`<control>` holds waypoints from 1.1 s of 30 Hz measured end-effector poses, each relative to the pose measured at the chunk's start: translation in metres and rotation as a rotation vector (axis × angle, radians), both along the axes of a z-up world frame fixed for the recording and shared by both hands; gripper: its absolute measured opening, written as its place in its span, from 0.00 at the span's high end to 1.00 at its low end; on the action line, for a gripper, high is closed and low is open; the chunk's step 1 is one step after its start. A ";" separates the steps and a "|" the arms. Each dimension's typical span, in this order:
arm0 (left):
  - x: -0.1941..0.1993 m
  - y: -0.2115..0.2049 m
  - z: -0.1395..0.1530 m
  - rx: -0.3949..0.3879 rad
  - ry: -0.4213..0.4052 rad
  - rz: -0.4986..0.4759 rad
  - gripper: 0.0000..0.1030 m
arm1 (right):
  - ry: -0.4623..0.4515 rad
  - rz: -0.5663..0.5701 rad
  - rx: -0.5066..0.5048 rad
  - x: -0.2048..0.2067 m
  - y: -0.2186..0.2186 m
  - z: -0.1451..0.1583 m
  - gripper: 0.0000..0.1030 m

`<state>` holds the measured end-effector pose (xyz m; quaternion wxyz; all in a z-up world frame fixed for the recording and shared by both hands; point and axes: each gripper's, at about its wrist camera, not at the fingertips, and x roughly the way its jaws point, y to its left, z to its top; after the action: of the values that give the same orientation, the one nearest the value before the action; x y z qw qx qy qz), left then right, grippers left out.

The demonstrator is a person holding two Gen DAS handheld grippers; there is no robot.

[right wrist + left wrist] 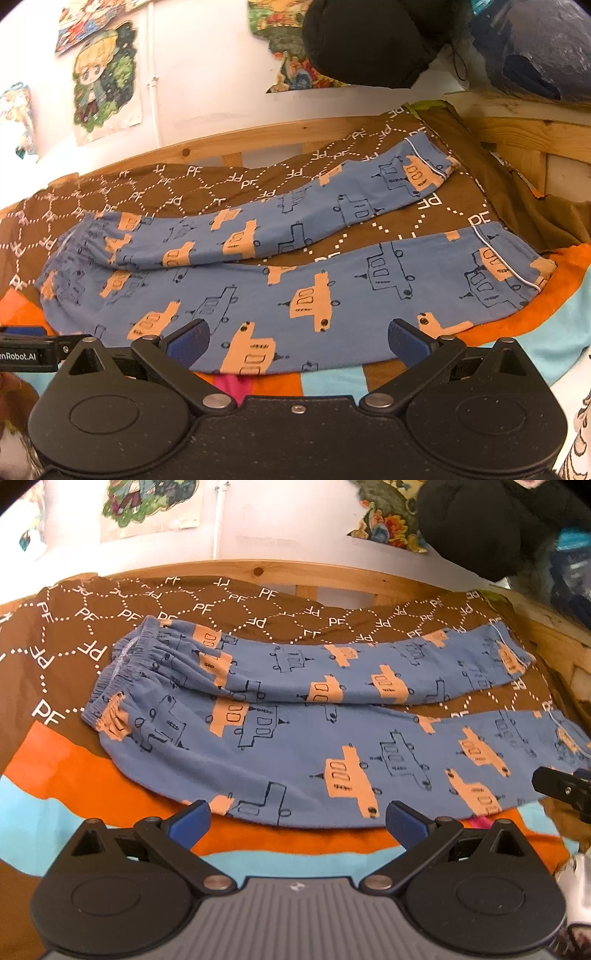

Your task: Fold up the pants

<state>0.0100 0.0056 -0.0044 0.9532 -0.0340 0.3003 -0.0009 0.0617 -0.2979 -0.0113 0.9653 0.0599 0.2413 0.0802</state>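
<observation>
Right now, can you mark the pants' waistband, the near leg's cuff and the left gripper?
waistband (122,672), left wrist view, on the gathered elastic edge.
near leg's cuff (524,273), right wrist view, beside the white piping.
left gripper (297,818), left wrist view, midway between its open blue fingertips.

Bright, even indoor light; soft shadows; strong fisheye bending at edges; corners dark, slightly blurred.

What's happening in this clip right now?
A person holds a gripper in each hand over a pair of blue pants spread flat on a patterned bedspread. The waistband lies to the left, the two legs apart to the right. The left gripper and right gripper are both open near the pants' near edge, holding nothing. No fold has been made yet.
</observation>
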 end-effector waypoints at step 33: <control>0.196 0.001 0.084 0.214 0.000 -0.198 0.00 | 0.006 0.354 -0.192 0.182 -0.007 0.069 0.01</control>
<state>0.2062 0.0061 0.0796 0.9467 0.0975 0.3005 -0.0629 0.2440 -0.3052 0.0576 0.9366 -0.0754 0.2576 0.2251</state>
